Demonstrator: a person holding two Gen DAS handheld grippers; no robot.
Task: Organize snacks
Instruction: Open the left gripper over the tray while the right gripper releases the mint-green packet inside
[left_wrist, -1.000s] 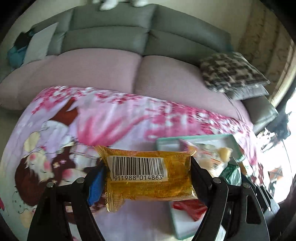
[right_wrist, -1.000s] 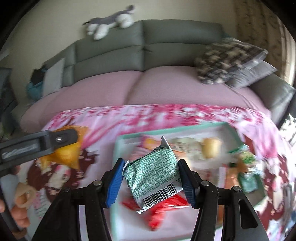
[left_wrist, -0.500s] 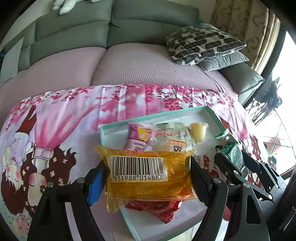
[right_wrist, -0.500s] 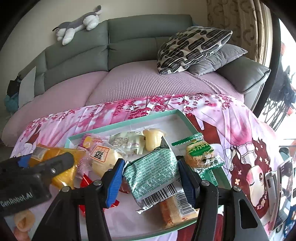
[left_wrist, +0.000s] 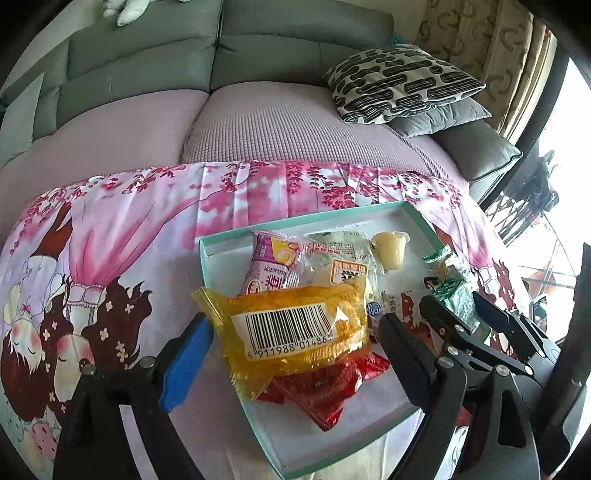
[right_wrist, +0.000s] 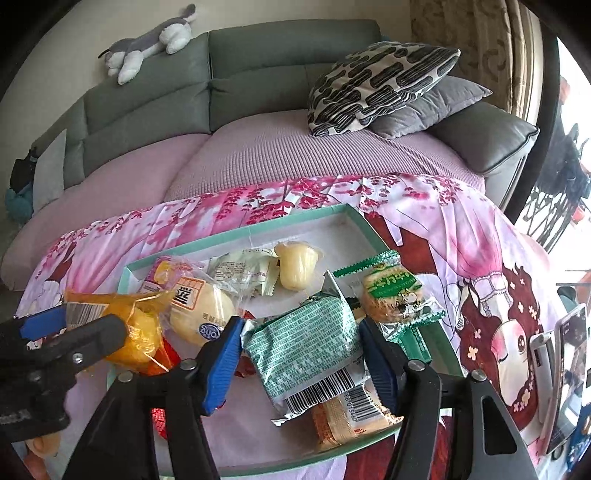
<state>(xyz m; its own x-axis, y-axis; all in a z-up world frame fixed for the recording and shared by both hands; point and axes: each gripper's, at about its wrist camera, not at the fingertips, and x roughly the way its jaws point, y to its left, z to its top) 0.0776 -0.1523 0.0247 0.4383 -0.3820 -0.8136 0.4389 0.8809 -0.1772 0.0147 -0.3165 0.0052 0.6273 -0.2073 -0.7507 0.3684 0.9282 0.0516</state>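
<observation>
- The red packet (left_wrist: 325, 391) in the left wrist view is half covered by the yellow packet (left_wrist: 291, 332), so its print cannot be read.
- The barcode number on the yellow packet is cut at its last digit by a fold.
- The beige packet (right_wrist: 347, 417) in the right wrist view lies under the green packet (right_wrist: 306, 354); only its near end shows.
- The plush toy (left_wrist: 125, 9) is cut off by the top edge of the left wrist view; only paws are visible.
- The phone (right_wrist: 569, 376) at the right edge is partly out of the picture, and its screen is too blurred to tell.
- The near corner of the tray (right_wrist: 258, 229) is hidden behind the right gripper (right_wrist: 301, 358).
</observation>
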